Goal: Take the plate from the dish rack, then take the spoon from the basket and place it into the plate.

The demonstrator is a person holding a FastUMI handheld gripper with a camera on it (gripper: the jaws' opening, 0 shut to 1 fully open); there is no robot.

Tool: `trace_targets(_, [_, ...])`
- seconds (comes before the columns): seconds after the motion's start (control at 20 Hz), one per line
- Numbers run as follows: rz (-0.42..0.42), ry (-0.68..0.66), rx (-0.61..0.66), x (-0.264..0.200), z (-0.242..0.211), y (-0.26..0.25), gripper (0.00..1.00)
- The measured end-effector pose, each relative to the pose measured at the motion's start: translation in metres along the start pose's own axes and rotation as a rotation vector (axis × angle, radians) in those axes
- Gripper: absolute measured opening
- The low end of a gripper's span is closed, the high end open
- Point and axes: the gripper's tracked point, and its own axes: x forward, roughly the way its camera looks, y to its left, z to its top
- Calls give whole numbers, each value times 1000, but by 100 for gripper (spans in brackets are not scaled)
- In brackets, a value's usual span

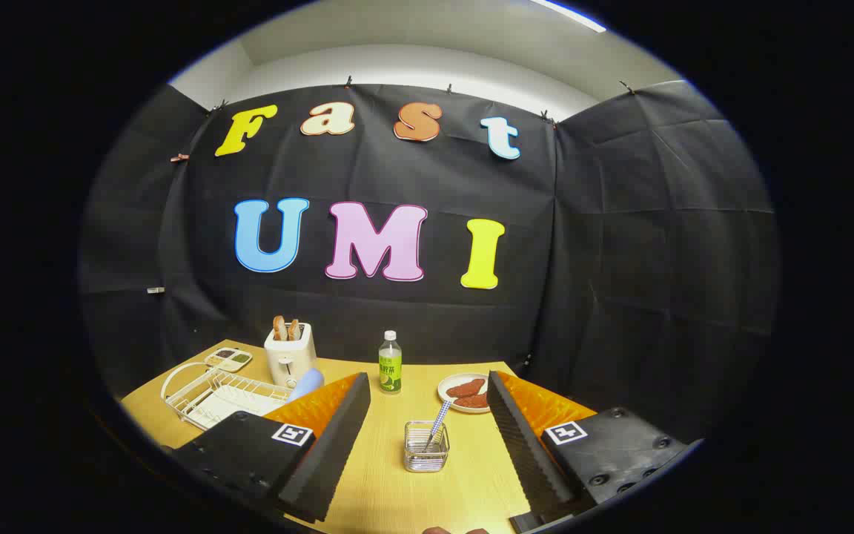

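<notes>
In the gripper view, the gripper (pixel 427 437) hung above the table (pixel 382 489) with its fingers spread wide and empty, framing the basket (pixel 426 446) where the spoon (pixel 438 423) leaned upright. The dish rack (pixel 212 393) sat well off beside one finger, probably the first target, though I could not make out the plate in it.

Bottle label: the green label on the bottle (pixel 390 363), at 12 o'clock from the basket (pixel 425 449), is showing print too small to read.
Gripper markers: the gripper (pixel 427 380), fingers standing apart, is carrying two square coded markers (pixel 292 434), without readable text.
</notes>
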Motion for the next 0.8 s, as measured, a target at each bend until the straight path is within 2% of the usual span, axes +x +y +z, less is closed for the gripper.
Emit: trace_targets(0.8, [-4,21,0,10,-8,12,97])
